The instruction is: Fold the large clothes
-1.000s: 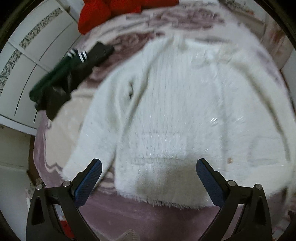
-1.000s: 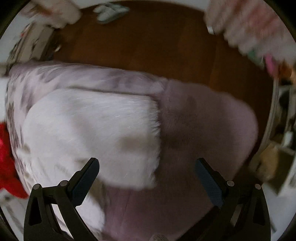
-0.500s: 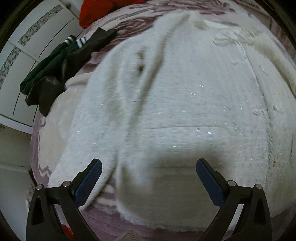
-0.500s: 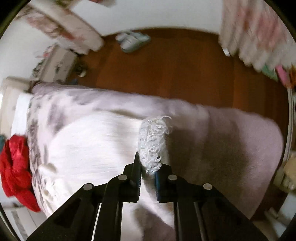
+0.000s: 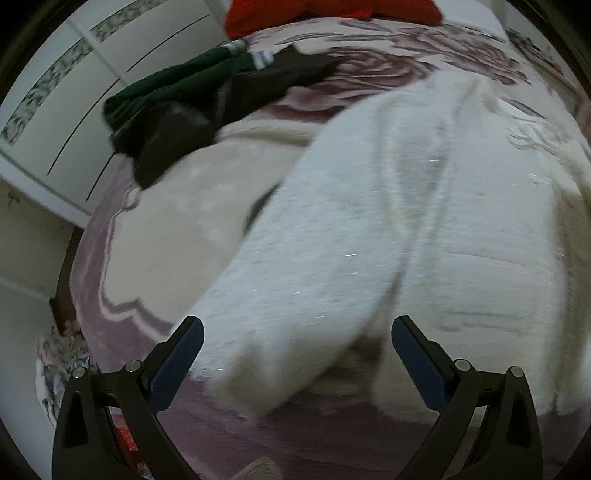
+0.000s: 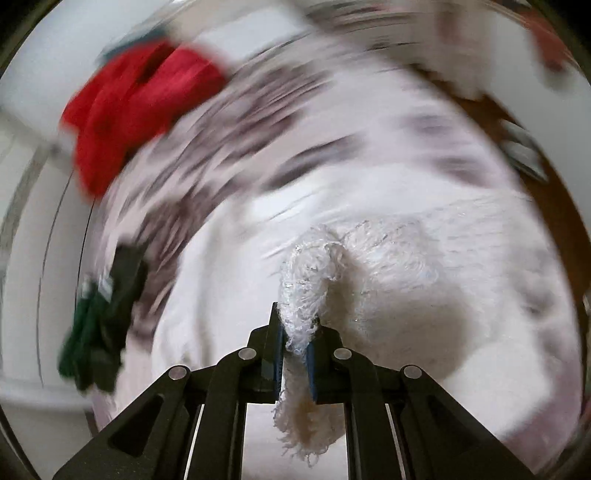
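White fluffy sweater [image 6: 399, 266]: right gripper [image 6: 295, 354] clamped on a thin tuft at frame centre; left gripper [image 5: 295, 354] open above sleeve. Risk: loose yarn could slip under pull.

Inventory: 1 white fluffy sweater [image 5: 424, 229]; 1 red garment [image 5: 332, 14]; 1 dark green and black clothing heap [image 5: 192, 99]; 1 mauve rose-patterned blanket [image 5: 388, 62] on 1 bed; 2 grippers, left gripper [image 5: 295, 354] and right gripper [image 6: 293, 347], each with 2 fingers.
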`<state>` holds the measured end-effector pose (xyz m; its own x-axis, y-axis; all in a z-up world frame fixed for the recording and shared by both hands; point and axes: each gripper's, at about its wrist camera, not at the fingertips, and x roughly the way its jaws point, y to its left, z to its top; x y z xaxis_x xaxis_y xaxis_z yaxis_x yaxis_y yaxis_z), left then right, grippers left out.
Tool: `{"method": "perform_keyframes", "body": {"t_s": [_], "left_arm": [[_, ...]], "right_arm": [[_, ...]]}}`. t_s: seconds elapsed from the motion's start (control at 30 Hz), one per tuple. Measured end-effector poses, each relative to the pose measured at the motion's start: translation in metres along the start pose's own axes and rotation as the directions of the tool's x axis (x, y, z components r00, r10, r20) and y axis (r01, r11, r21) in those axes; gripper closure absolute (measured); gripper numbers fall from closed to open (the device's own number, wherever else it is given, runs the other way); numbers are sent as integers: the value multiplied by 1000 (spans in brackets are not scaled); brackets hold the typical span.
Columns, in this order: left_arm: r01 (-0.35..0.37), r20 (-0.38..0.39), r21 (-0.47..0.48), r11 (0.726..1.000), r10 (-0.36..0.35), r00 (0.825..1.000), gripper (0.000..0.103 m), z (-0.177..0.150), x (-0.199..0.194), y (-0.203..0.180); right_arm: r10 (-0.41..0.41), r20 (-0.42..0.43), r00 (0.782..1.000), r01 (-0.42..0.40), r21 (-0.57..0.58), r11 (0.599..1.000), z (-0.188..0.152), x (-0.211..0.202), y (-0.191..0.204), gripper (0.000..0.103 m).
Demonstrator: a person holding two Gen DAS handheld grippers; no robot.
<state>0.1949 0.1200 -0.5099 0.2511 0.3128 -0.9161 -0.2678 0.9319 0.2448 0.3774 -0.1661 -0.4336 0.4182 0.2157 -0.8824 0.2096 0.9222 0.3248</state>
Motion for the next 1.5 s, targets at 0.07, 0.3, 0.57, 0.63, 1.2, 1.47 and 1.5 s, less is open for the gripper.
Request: {"method": "perform_keyframes", "body": {"t_s": [0.07, 0.3, 0.57, 0.63, 1.2, 1.47, 1.5], "left_arm": [[-10, -9, -16, 1000, 10, 1000, 0, -5, 4, 11], [-31, -34, -37, 999, 29, 999, 0, -13, 22, 33], [-72, -58, -92, 993, 67, 996, 0, -16, 17, 41], [-105, -65, -100, 989, 99, 993, 0, -18, 17, 43], [76, -147, -698, 712, -246, 958, 0, -91, 61, 136], [411, 236, -869, 277, -498, 834, 20, -100, 117, 157], [422, 238, -857, 296, -499, 833, 49, -91, 119, 156]], "right_arm": [[9, -51, 999, -13, -91, 996, -15, 47, 53, 93], [143, -342, 929, -209, -165, 964, -58, 168, 111, 64], [-328, -129, 936, 302, -186, 935, -25, 45, -120, 45], [-425, -178, 887, 386, -216, 897, -24, 53, -169, 45], [-396, -252, 883, 397, -47, 917, 16, 101, -274, 61], [-242, -295, 924, 252, -5, 968, -32, 55, -241, 51], [-242, -304, 921, 248, -17, 968, -40, 56, -235, 51]]}}
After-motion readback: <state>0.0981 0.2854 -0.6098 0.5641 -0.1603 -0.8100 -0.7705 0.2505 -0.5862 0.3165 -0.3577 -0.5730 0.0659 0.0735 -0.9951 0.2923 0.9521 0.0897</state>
